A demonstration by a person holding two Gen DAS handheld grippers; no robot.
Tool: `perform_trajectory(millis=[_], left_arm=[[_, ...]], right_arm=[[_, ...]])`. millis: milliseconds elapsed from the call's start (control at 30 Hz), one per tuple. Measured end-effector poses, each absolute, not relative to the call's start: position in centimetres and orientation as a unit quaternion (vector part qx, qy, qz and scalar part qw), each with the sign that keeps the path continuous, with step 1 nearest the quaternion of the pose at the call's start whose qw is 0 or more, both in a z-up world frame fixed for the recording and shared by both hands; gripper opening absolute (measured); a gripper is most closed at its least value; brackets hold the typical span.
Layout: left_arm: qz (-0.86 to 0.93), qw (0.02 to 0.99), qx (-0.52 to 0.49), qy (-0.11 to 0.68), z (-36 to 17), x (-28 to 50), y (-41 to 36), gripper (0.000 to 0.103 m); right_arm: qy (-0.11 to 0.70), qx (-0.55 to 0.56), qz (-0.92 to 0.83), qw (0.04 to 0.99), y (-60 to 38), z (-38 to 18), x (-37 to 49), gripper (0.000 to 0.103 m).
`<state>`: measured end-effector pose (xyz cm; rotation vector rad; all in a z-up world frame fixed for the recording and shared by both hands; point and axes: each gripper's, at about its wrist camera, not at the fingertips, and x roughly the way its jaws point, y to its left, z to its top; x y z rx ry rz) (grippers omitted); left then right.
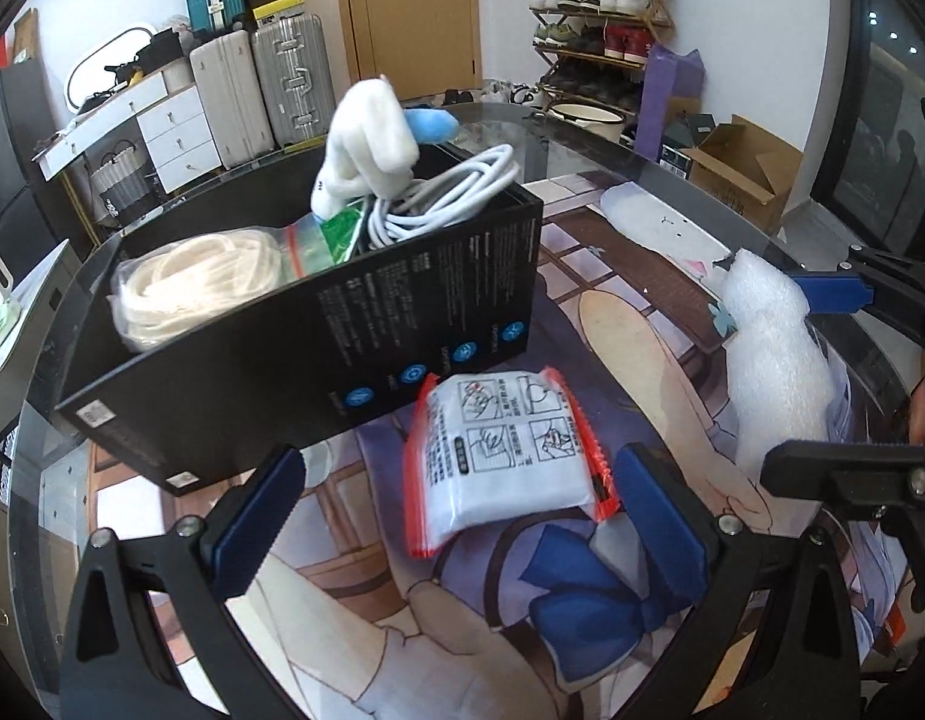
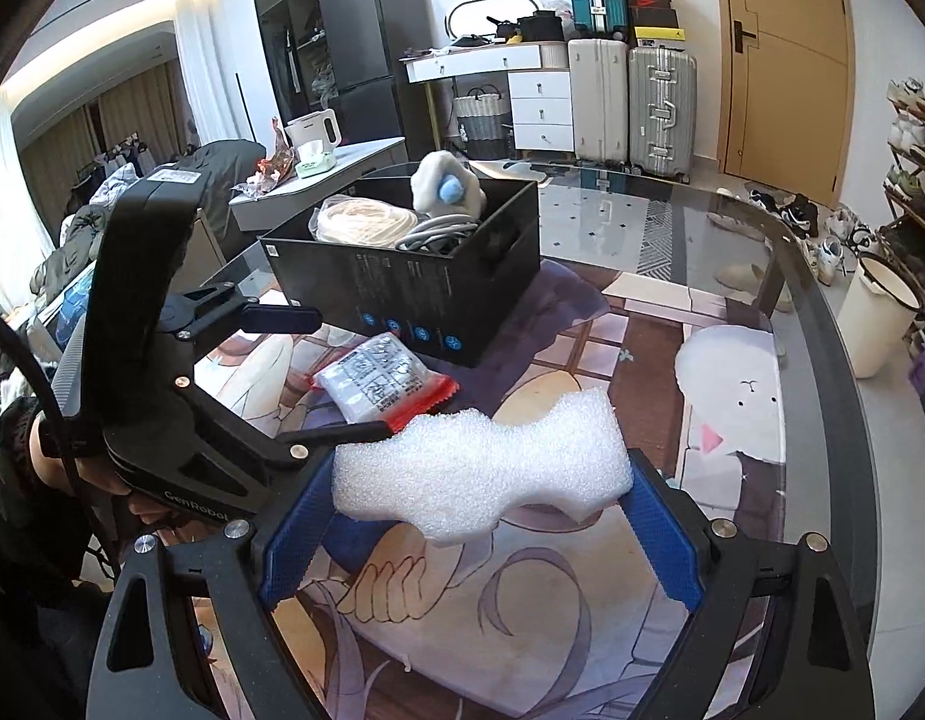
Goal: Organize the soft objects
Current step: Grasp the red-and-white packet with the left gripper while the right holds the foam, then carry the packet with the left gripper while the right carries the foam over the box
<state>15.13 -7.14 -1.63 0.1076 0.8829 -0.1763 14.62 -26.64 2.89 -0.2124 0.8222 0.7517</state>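
Observation:
A black box [image 1: 318, 324] stands on the glass table and holds a bagged coil of cream rope [image 1: 198, 282], a white cable [image 1: 456, 192] and a white plush toy [image 1: 366, 132]; the box also shows in the right wrist view [image 2: 414, 288]. A white packet with red edges [image 1: 510, 450] lies flat just in front of the box. My left gripper [image 1: 456, 528] is open with its blue pads on either side of the packet's near end. My right gripper [image 2: 480, 516] is shut on a white foam piece [image 2: 480, 468], held above the mat; the foam also shows in the left wrist view [image 1: 774, 354].
A printed mat [image 2: 522, 600] covers the table under the glass. Suitcases [image 2: 630, 102], a white drawer unit [image 2: 540, 102] and a door [image 2: 786, 60] stand behind. A shoe rack [image 1: 600, 36] and a cardboard box [image 1: 738, 168] are beyond the table's far right edge.

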Motion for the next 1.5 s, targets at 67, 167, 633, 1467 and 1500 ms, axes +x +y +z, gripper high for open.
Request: perform_trajectory(millis=[67, 167, 633, 1467, 1500], left_arm=[[-0.091, 0.898, 0.052, 0.427, -1.7, 15.1, -7.2, 0.099], [-0.111, 0.894, 0.048, 0.431, -1.8, 15.1, -7.4, 0.075], [-0.138, 0.903, -0.005, 0.407, -0.7, 13.4, -5.0, 0.019], [-0.095, 0.937, -0.041, 0.333, 4.0, 9.8, 1.0, 0.019], [-0.094, 0.938, -0.042, 0.331, 4.2, 9.8, 1.4, 0.019]], right_arm=[[0.391, -0.099, 0.355, 0.843, -26.6, 2.7, 14.7, 0.092], [0.394, -0.098, 0.354, 0.842, -26.6, 2.5, 14.9, 0.092], [0.388, -0.102, 0.356, 0.844, -26.1, 2.6, 14.6, 0.092], [0.309, -0.125, 0.385, 0.861, -21.7, 6.3, 13.1, 0.092], [0.304, -0.126, 0.384, 0.862, -21.5, 6.5, 13.2, 0.092]])
